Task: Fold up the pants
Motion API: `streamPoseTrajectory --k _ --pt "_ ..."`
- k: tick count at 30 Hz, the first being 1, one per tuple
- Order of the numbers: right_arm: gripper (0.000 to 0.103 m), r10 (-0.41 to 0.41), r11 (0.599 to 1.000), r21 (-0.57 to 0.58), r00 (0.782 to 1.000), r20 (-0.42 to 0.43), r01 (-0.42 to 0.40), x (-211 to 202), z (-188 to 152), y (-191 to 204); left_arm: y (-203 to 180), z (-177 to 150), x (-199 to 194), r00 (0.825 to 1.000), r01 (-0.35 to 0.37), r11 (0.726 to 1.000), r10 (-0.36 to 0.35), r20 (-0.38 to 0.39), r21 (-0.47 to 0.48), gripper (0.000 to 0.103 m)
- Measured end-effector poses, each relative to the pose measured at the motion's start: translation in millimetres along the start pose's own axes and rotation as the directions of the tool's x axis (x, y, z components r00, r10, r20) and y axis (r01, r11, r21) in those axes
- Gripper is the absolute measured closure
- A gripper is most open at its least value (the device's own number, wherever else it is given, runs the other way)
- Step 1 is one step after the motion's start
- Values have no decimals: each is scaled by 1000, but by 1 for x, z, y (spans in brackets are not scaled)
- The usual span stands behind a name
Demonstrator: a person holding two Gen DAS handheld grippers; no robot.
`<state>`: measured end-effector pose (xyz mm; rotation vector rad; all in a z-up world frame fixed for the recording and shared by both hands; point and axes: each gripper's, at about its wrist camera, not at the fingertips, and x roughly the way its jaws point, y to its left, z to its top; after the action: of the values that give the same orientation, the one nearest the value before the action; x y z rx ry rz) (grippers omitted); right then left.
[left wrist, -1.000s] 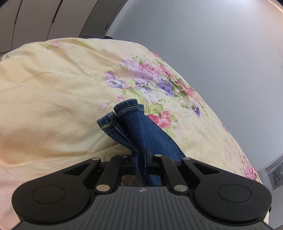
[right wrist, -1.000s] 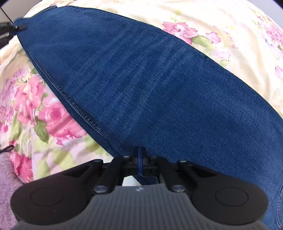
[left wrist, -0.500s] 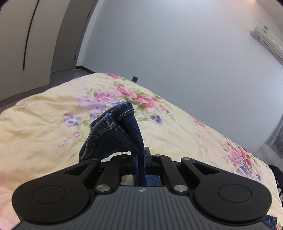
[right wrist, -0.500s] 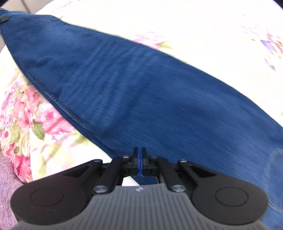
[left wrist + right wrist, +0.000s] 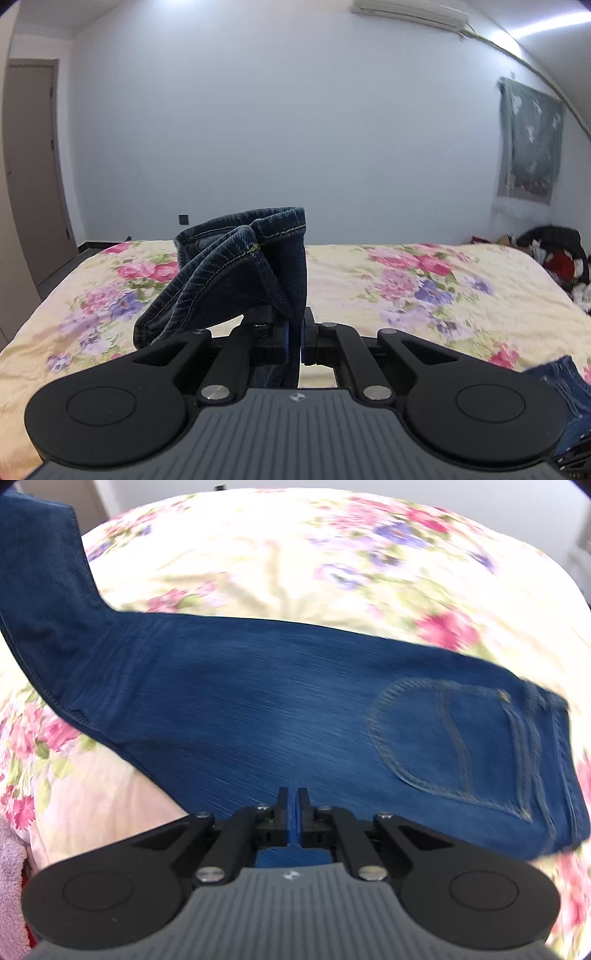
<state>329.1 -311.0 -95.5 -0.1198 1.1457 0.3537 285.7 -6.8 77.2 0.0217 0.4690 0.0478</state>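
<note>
Left claw (image 5: 294, 334) clamps the jeans (image 5: 258, 709) at the leg hems (image 5: 258, 236); right claw (image 5: 293, 818) clamps the leg edge. Risk: bunched hems slipping free, misaligning the fold.

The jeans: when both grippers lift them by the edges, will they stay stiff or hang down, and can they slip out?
The jeans are probably floppy: the hem ends droop over the left gripper. They likely hang with some weight, since the leg sags toward the bedspread. Slipping seems unlikely; the right gripper is shut on a pinched fold of thick denim.
</note>
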Motion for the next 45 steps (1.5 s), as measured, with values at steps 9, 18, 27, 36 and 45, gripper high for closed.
streamPoseTrajectory --k 9,18,27,36,45 --pt "103 -3 997 75 1000 -12 4 5 -46 -54 -186 -124 61 979 118 937 -54 -198 328 98" --pt "103 84 983 169 996 -28 -78 25 -69 -70 -196 -201 79 882 301 907 -147 -447 295 95" --pt "88 200 950 243 980 11 -196 45 -57 -52 -176 -191 89 775 447 887 -317 -547 119 69" --pt "53 231 915 327 971 61 -238 35 -44 -28 -151 -182 62 714 568 820 -451 -535 67 46" --pt "56 367 632 658 906 211 -409 64 -53 -12 -79 -165 72 859 312 942 -224 -461 124 46"
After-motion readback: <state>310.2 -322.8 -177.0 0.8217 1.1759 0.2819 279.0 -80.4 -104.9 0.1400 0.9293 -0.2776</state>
